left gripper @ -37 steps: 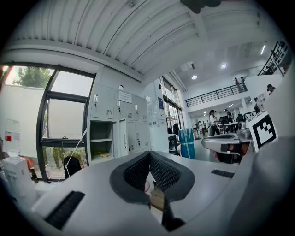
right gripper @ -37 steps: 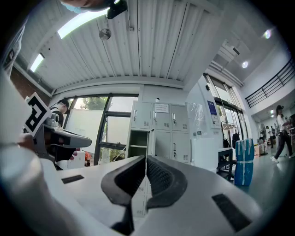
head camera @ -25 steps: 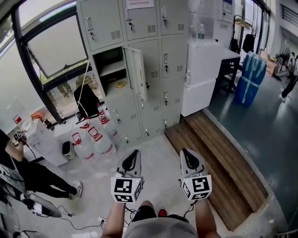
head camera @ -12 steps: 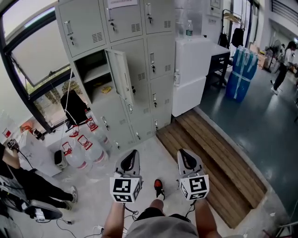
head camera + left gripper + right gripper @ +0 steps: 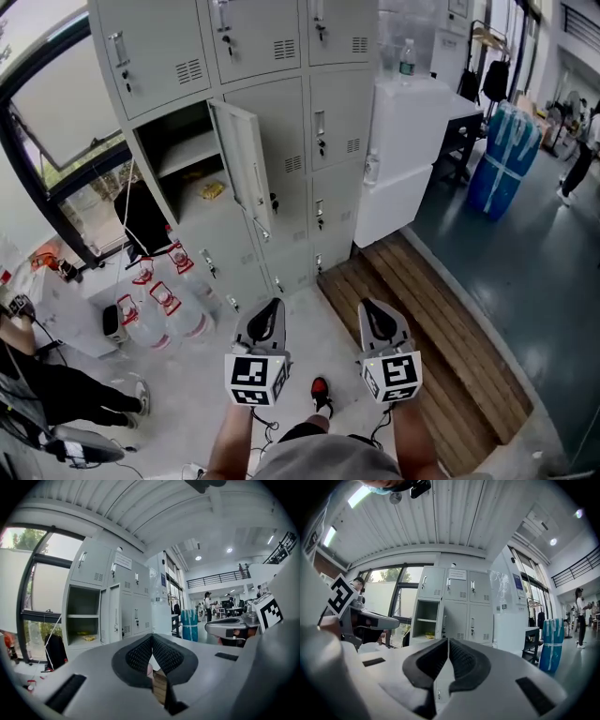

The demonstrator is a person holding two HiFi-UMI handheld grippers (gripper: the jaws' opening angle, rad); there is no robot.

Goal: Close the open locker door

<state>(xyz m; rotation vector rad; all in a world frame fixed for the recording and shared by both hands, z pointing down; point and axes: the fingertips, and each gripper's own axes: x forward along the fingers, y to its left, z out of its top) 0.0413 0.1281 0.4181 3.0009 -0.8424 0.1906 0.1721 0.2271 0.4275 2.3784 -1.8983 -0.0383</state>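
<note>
We face a tall bank of grey lockers [image 5: 272, 42] that fills the upper left of the head view. Right of it a white cabinet [image 5: 408, 141] stands against the lockers' side, and a platform of wooden slats [image 5: 427, 323] runs along the floor from the cabinet's foot toward us. Farther right, on the dark floor, a blue wrapped bundle [image 5: 506, 159] stands well apart from the lockers.

In the left column, second row from the top, one compartment [image 5: 178, 150] stands open. Its door [image 5: 242, 164] is hinged on the compartment's right edge and swings out toward us, roughly square to the locker front, with its latch on the free edge. All the other doors we can see are closed. Below the open compartment, several clear water jugs [image 5: 173, 314] with red handles stand on the pale floor just beside the lockers.

We hold both grippers low and near our body, pointing toward the lockers and well apart from the door. The left gripper [image 5: 266, 311] has its pads together with nothing between them; the right gripper [image 5: 377, 313] likewise has its pads pressed together and holds nothing. Each carries its marker cube at the rear.

A small yellow item [image 5: 213, 189] lies on the floor of the open compartment, and a clear bottle [image 5: 407, 56] stands on top of the white cabinet.
</note>
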